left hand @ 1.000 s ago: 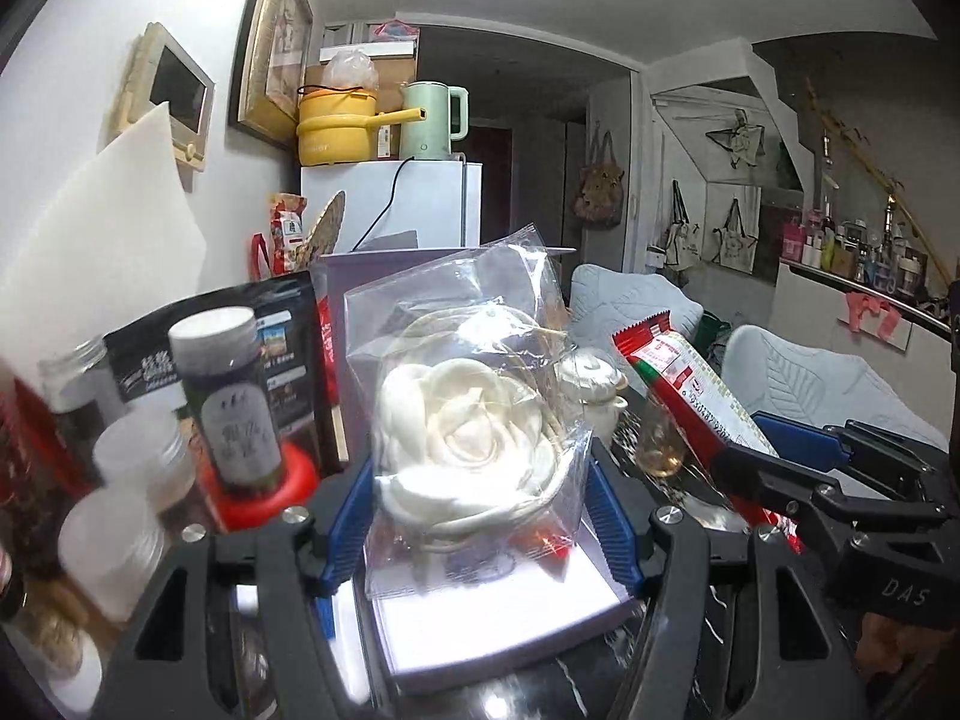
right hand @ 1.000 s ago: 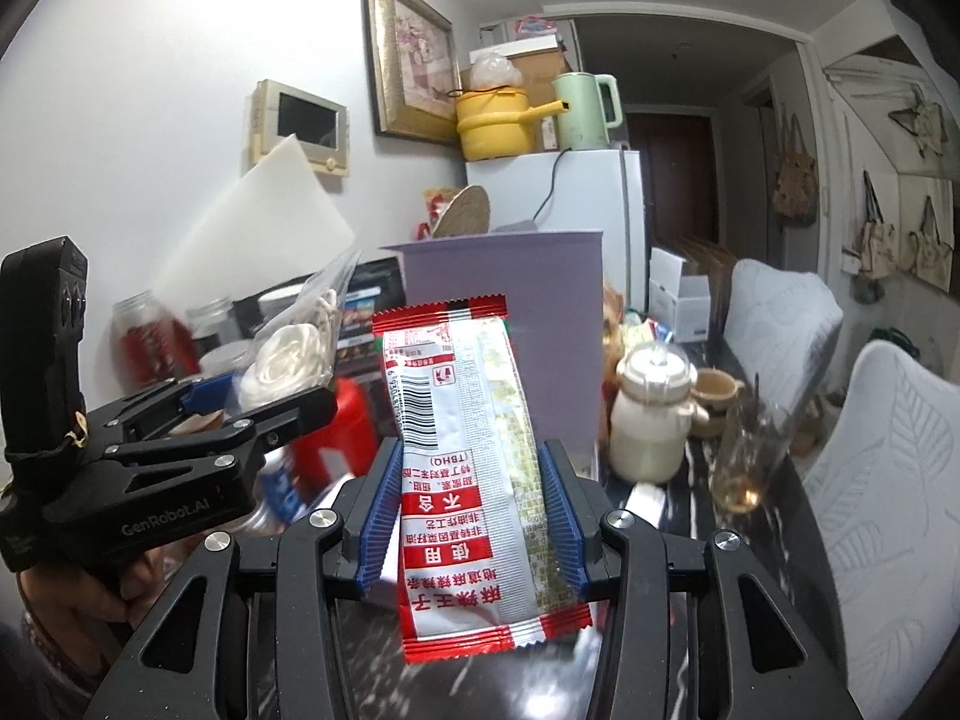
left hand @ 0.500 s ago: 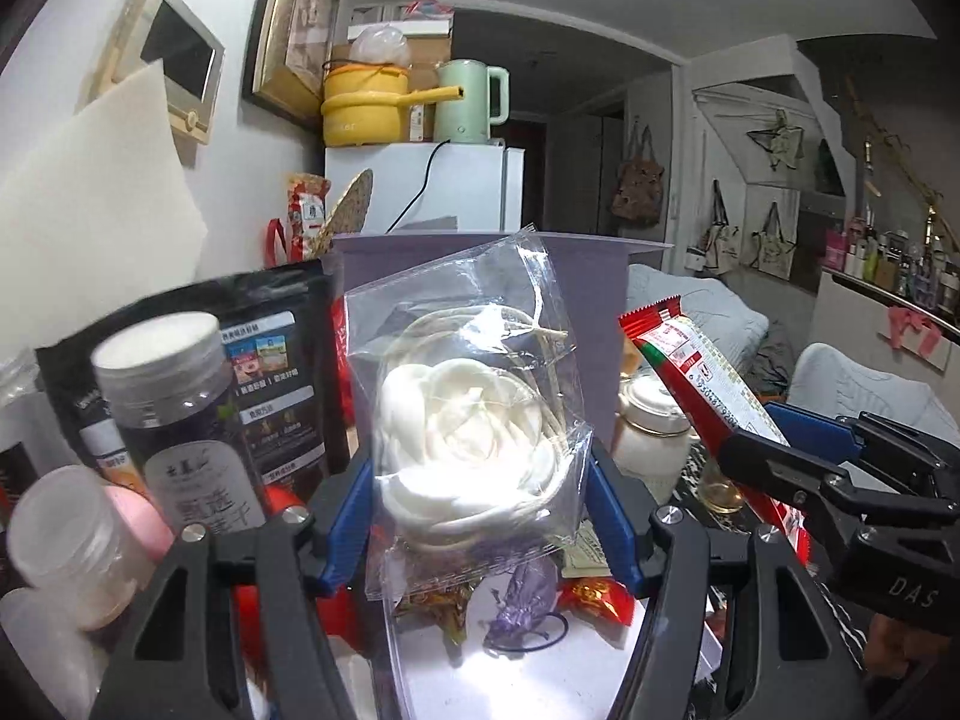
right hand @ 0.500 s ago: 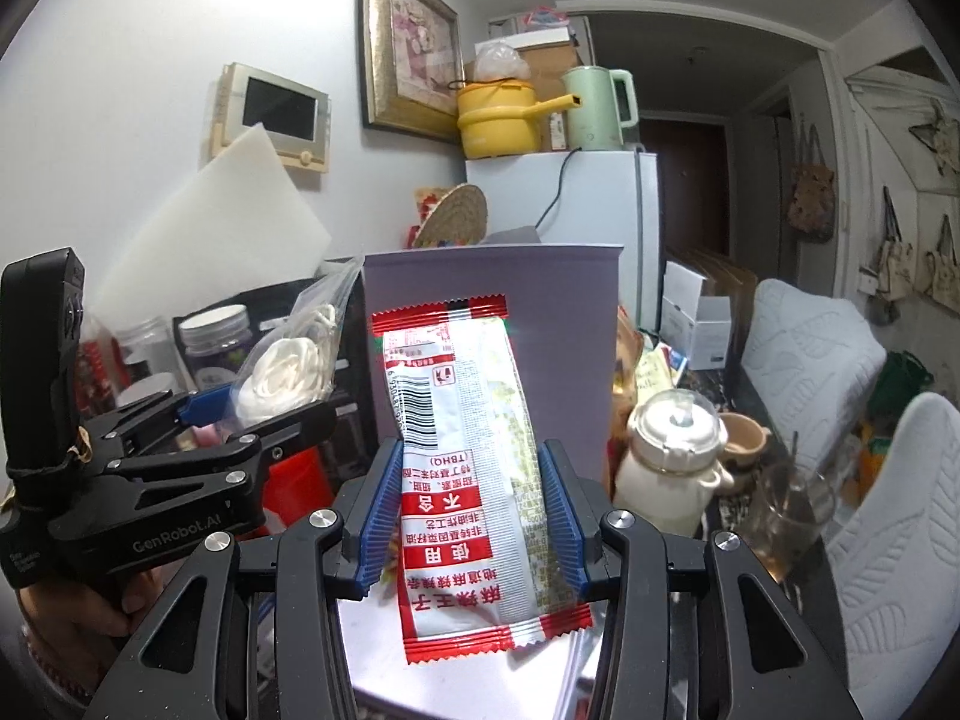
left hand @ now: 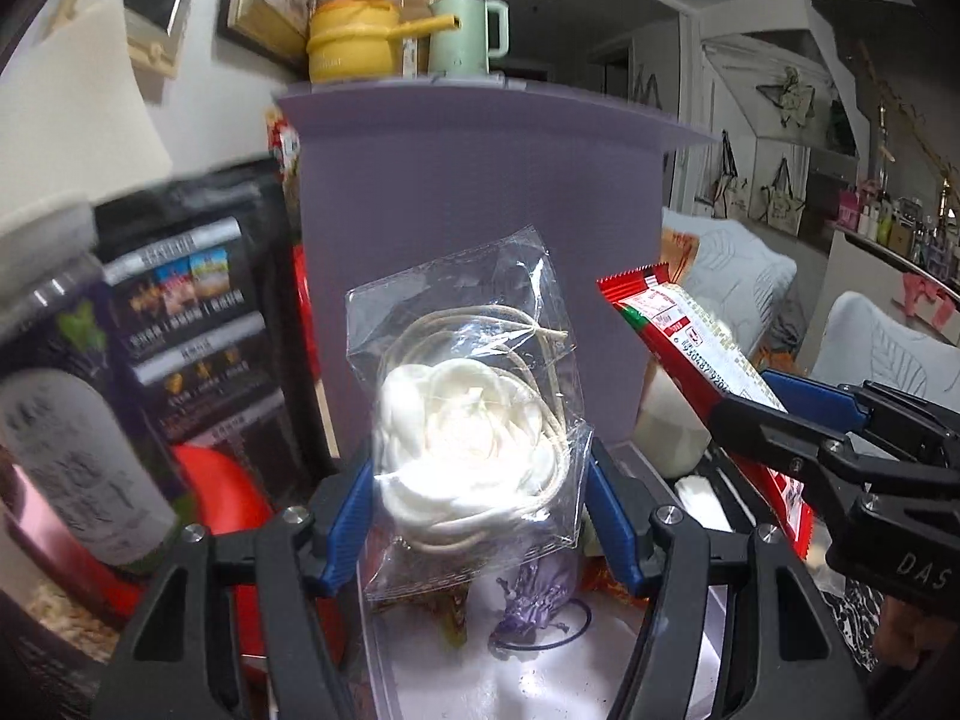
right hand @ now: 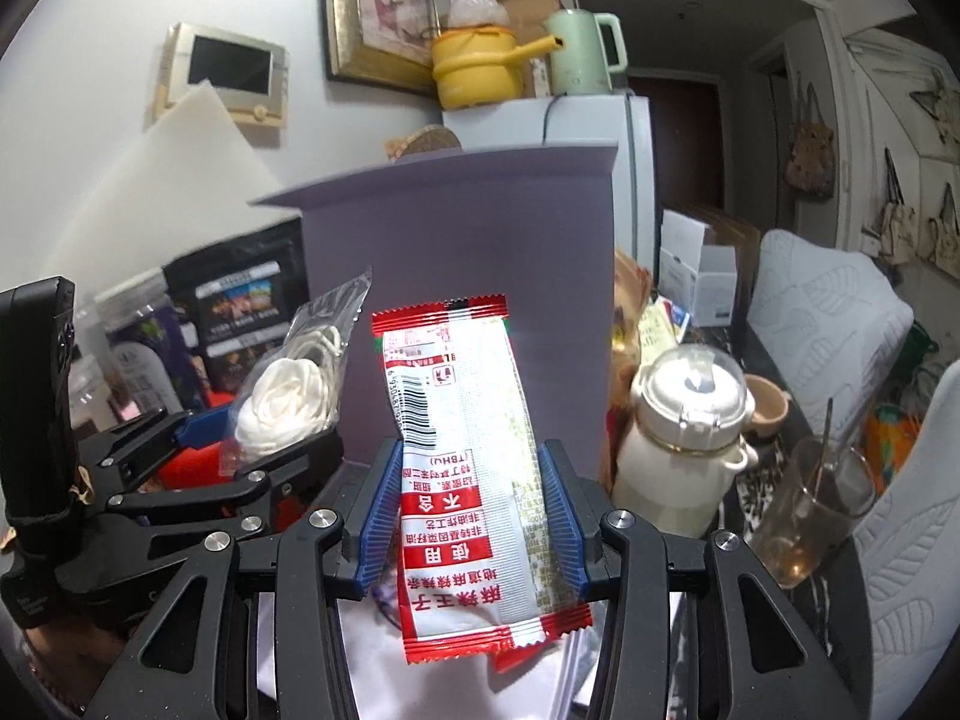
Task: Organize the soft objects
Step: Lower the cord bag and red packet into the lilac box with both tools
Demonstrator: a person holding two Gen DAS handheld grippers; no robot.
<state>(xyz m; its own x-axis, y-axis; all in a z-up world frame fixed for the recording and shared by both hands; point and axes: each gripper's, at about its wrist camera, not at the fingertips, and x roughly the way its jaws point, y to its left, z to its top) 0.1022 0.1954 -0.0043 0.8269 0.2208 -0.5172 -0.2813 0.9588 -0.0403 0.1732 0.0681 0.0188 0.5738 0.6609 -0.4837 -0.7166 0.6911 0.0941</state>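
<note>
Both grippers have come forward and down toward the open purple box (left hand: 480,192), whose raised lid fills far more of each wrist view than it did a second ago, and whose white floor now lies directly under the fingertips in the lower centre of both frames. The left gripper (left hand: 480,510) is clamped narrowly on a clear bag holding a white fabric rose and cord (left hand: 468,438); the right gripper (right hand: 471,510) is clamped on a red-and-white snack packet (right hand: 468,480) standing upright between its blue pads. Neither grip has altered. A small purple sachet (left hand: 534,600) already rests on the box floor, so I judge that both soft items are about to be set down beside it. The box stands on a crowded dark marbled tabletop (right hand: 774,636): a jar with a dark label (left hand: 72,456) and a black pouch (left hand: 198,324) at left, a white lidded pot (right hand: 690,438) and a drinking glass with a spoon (right hand: 810,516) at right. Behind, a white fridge (right hand: 594,132) carries a yellow pot (right hand: 474,69) and a green kettle (right hand: 582,51); a framed picture (right hand: 378,12) hangs at upper centre-left.
</note>
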